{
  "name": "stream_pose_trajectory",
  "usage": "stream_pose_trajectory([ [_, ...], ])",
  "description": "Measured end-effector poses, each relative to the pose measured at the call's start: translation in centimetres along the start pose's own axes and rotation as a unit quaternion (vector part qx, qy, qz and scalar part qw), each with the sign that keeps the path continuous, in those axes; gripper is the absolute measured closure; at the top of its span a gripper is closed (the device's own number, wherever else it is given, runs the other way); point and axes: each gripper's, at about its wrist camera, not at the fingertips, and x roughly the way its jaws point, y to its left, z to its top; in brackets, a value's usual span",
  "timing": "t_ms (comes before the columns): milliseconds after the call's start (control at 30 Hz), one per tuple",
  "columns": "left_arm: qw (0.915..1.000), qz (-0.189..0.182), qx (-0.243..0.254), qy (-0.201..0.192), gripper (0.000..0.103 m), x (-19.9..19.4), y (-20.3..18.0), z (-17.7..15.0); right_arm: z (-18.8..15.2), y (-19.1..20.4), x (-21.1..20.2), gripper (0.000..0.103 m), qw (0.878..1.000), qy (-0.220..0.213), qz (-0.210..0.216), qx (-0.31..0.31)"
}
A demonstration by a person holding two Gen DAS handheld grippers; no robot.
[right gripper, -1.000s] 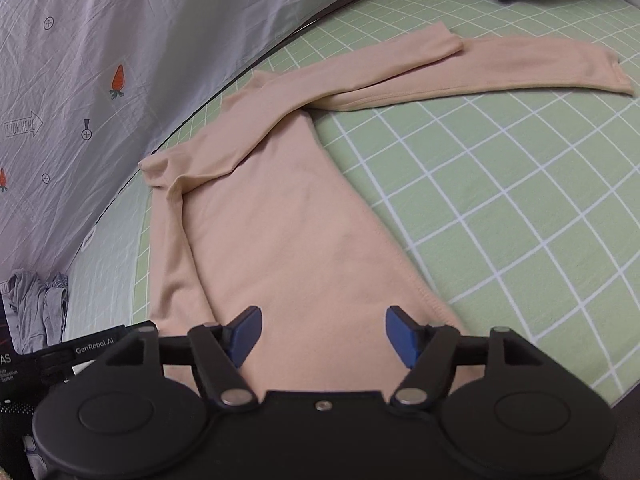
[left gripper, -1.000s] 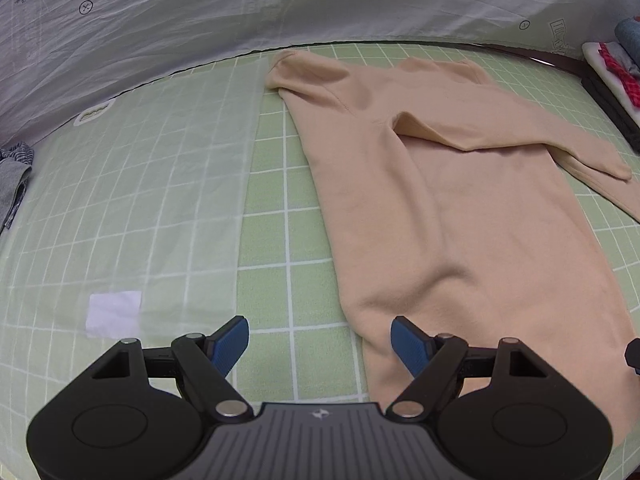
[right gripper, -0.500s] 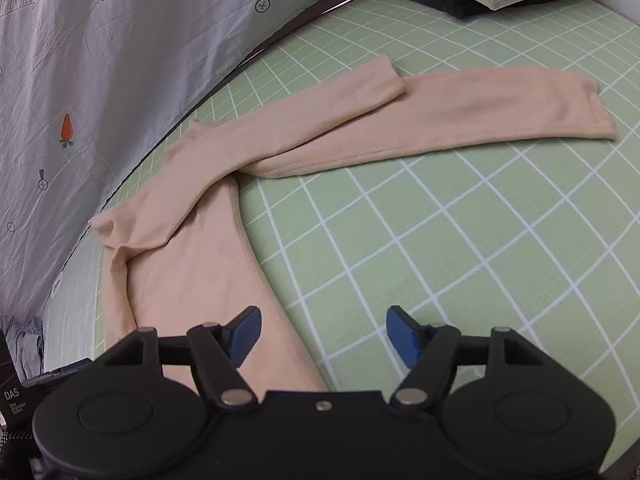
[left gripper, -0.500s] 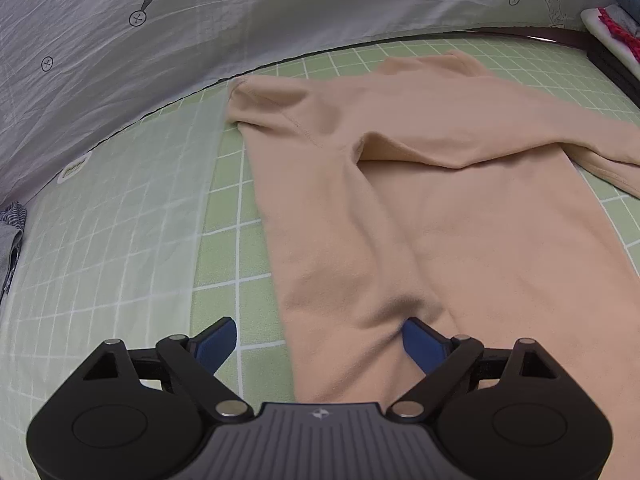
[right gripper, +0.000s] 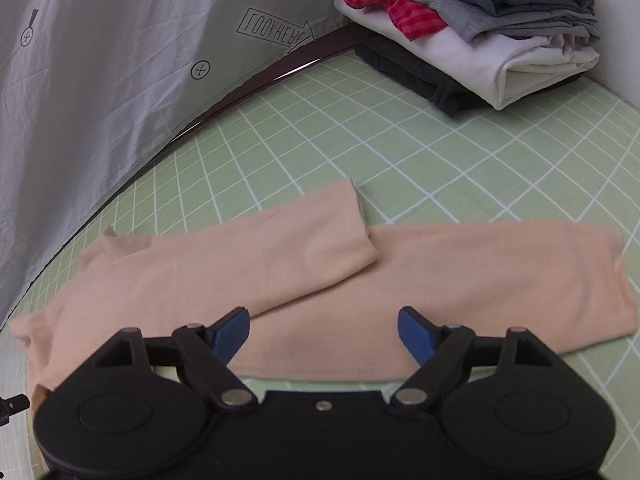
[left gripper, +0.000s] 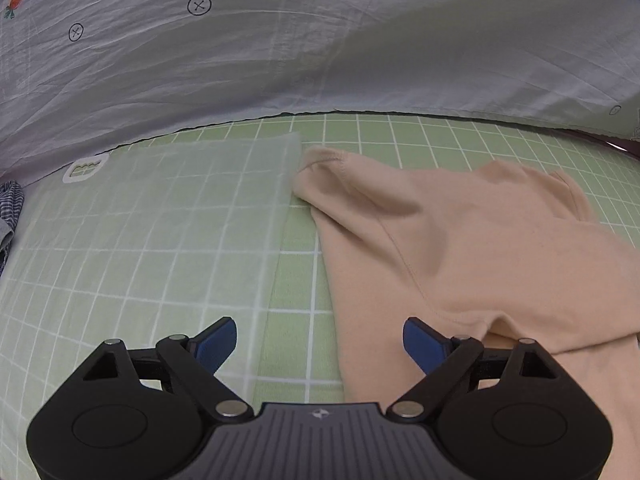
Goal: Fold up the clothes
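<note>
Across the lower two thirds of both views runs a desk [left gripper: 360, 148] under a light green mat with a white grid; a paler translucent sheet [left gripper: 160, 240] lies over the mat at the left of the left wrist view, with a small white tag [left gripper: 85, 169] at its far corner. A grey-white cloth backdrop [left gripper: 320, 60], creased and printed with carrots and crossed circles, fills the top of that view and the upper left of the right wrist view, where a dark desk edge shows below it. A peach long-sleeved top [left gripper: 460, 248] lies flat on the mat, at centre right in the left view; in the right view its two sleeves [right gripper: 440, 280] stretch across mid-frame, one overlapping the other. A stack of folded clothes [right gripper: 480, 28] sits at upper right, well apart from the top. Checked fabric [left gripper: 10, 208] peeks in at the left edge.

Left hand-held gripper [left gripper: 320, 338] released, jaws spread wide, nothing between the pads, over the top's left edge. Right hand-held gripper [right gripper: 324, 330] released, jaws just been opening, hanging over the sleeves, no cloth pinched.
</note>
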Motion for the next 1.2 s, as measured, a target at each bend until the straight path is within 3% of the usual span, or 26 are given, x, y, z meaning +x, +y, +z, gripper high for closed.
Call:
stream_pose_trajectory([
  [233,0.9991,0.038,0.015,-0.014,0.013,5.5,-0.9,5.6,4.1,0.1,4.0,0.017,0.998,-0.003,-0.024,-0.053],
  [667,0.9949,0.035,0.086,-0.040,0.005,8.6,-2.8,9.7,4.1,0.8,5.8,0.021,0.993,-0.016,-0.045,-0.106],
  [900,0.9983,0.015,0.029,-0.048,0.006,6.0,-0.6,9.5,4.1,0.8,5.7,0.024,0.994,-0.019,-0.034,-0.106],
  [1000,0.9985,0.013,0.017,-0.050,0.006,4.8,0.0,8.8,4.2,0.9,5.5,0.044,0.993,-0.022,-0.020,-0.110],
  [1167,0.9985,0.018,0.011,-0.050,0.006,2.8,0.4,7.5,4.5,1.2,4.9,0.100,0.993,-0.023,-0.004,-0.113],
  [1200,0.9985,0.018,0.008,-0.051,0.006,2.3,0.5,7.2,4.6,1.3,4.5,0.100,0.993,-0.029,0.001,-0.112],
])
